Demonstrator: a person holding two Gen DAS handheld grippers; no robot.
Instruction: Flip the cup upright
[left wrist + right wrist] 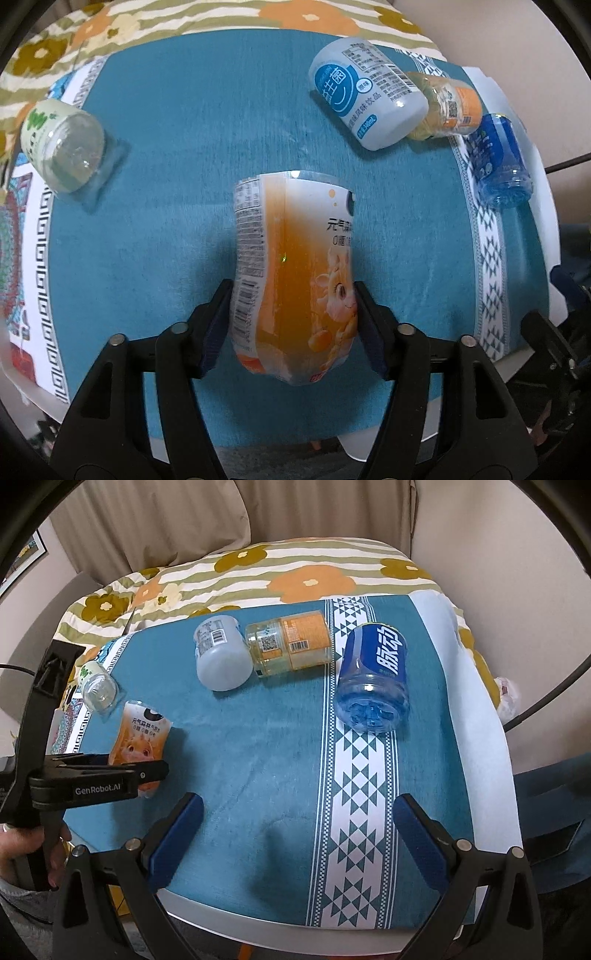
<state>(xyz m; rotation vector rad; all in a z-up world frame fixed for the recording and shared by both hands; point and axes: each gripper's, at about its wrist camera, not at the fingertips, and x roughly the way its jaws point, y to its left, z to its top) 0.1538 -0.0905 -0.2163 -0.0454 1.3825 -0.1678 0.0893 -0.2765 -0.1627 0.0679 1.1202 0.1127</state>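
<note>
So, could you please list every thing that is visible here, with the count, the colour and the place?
orange cup: 1, orange and white label, near left part of the cloth, between the left gripper's fingers
green-label cup: 1, clear with pale green label, far left edge, lying on its side
white cup: 1, white and blue label, far middle, lying
yellow cup: 1, clear yellow, orange label, lying against the white cup
blue cup: 1, blue, lying on the white patterned stripe
tablecloth: 1, teal with white bands
floral bedding: 1, behind the table
left gripper: 1, black
right gripper: 1, black, open, nothing between its fingers
</note>
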